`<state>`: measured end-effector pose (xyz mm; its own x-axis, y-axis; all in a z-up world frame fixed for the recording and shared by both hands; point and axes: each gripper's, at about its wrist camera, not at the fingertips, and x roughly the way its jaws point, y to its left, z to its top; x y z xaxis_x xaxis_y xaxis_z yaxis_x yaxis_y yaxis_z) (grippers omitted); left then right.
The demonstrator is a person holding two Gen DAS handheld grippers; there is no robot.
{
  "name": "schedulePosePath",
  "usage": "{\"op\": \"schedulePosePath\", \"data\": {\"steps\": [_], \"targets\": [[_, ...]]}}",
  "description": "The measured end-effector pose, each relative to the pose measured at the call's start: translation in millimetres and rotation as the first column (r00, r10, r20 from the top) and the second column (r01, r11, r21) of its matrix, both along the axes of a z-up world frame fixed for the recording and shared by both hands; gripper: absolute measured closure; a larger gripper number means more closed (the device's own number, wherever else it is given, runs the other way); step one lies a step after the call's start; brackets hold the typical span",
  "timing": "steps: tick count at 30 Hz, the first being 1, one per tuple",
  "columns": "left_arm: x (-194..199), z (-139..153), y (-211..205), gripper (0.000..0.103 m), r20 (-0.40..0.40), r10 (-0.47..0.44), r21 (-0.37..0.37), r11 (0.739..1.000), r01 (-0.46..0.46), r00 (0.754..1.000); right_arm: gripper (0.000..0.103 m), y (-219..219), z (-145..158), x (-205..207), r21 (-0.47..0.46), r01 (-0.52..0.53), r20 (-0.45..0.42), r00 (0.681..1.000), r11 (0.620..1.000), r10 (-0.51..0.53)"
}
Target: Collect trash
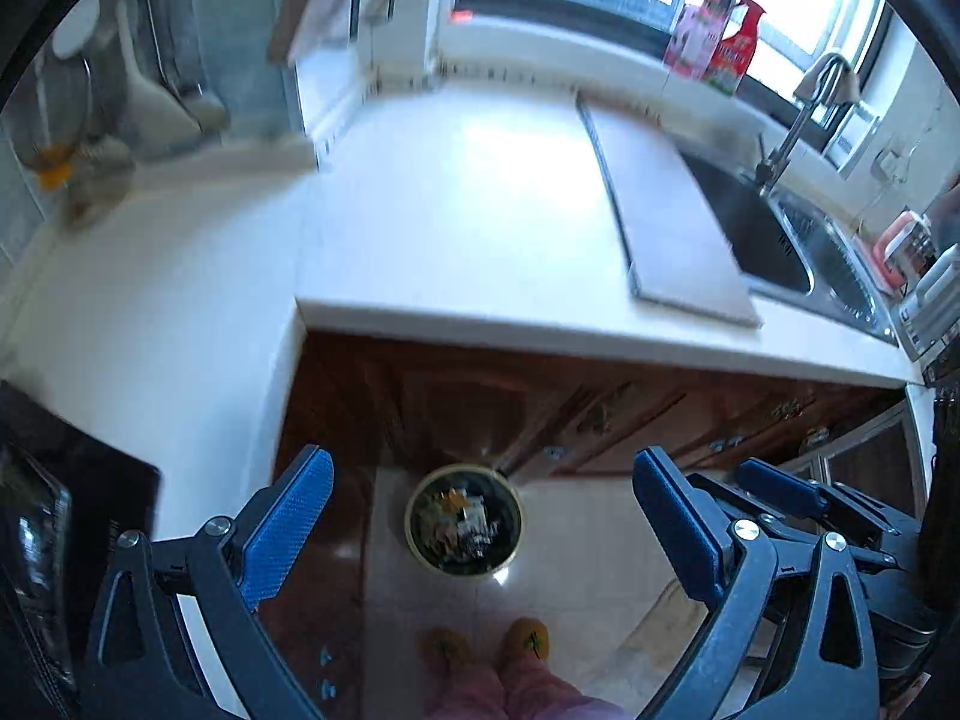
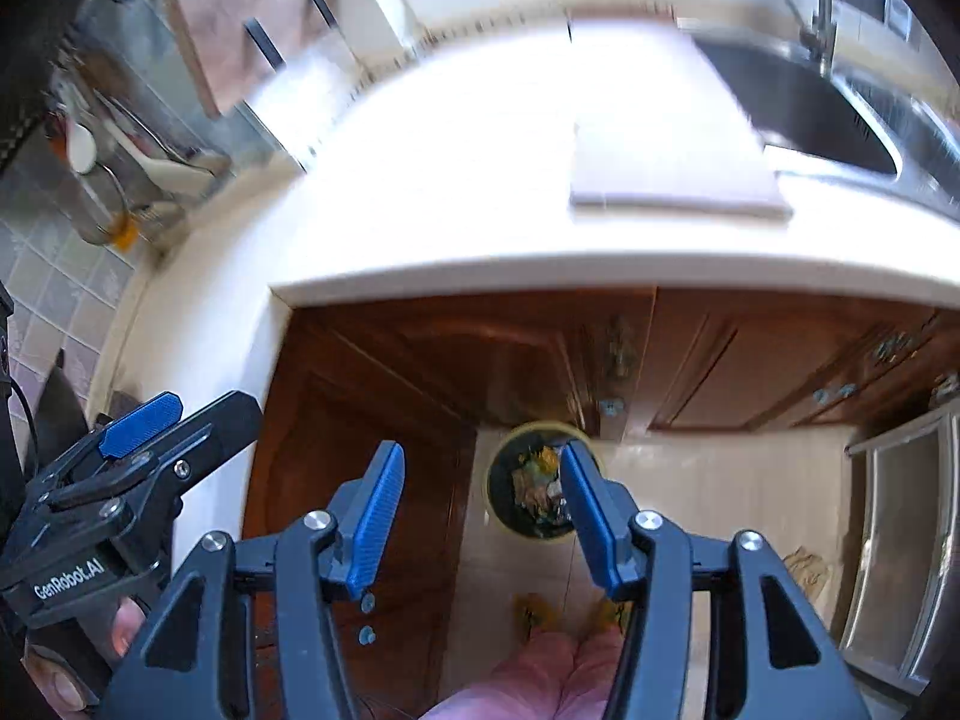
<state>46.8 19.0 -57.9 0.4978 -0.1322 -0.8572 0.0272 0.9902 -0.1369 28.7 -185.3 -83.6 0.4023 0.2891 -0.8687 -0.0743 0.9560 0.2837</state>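
Observation:
A round trash bin stands on the floor against the wooden cabinets, with mixed scraps inside it; the right wrist view shows the same bin. My left gripper hangs high above it, jaws wide apart and empty. My right gripper is also open and holds nothing, with the bin seen just past its right pad. In the left wrist view the right gripper shows at the right. In the right wrist view the left gripper shows at the left, a hand on its handle.
A white countertop runs across above brown cabinet doors. A grey board lies beside a steel sink with a tap. Cartons stand on the windowsill. Utensils hang at far left. A person's yellow slippers are on the tiled floor.

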Motion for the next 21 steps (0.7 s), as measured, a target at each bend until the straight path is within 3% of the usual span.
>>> {"op": "schedulePosePath", "data": {"steps": [3, 9, 16, 21], "targets": [[-2.8, 29.0, -0.6, 0.004, 0.050, 0.001, 0.007, 1.000, -0.001, 0.999, 0.041, -1.1, 21.1, -1.6, -0.004, 0.007, 0.051, 0.999, 1.000, -0.006], [-8.0, 58.4, -6.0, 0.004, 0.112, -0.006, 0.051, 0.999, 0.001, 0.994, 0.038, -4.9, 55.4, -9.5, -0.034, 0.038, 0.131, 0.991, 0.999, -0.033], [-12.3, 63.9, -7.2, 0.004, 0.124, -0.007, 0.032, 0.999, 0.003, 0.992, 0.035, -7.2, 74.9, -15.5, -0.073, 0.073, 0.192, 0.980, 0.995, -0.058], [-13.6, 67.6, -11.5, 0.004, 0.155, -0.010, 0.064, 0.998, 0.000, 0.988, 0.035, -8.7, 83.0, -19.3, -0.087, 0.092, 0.214, 0.974, 0.992, -0.072]]}}
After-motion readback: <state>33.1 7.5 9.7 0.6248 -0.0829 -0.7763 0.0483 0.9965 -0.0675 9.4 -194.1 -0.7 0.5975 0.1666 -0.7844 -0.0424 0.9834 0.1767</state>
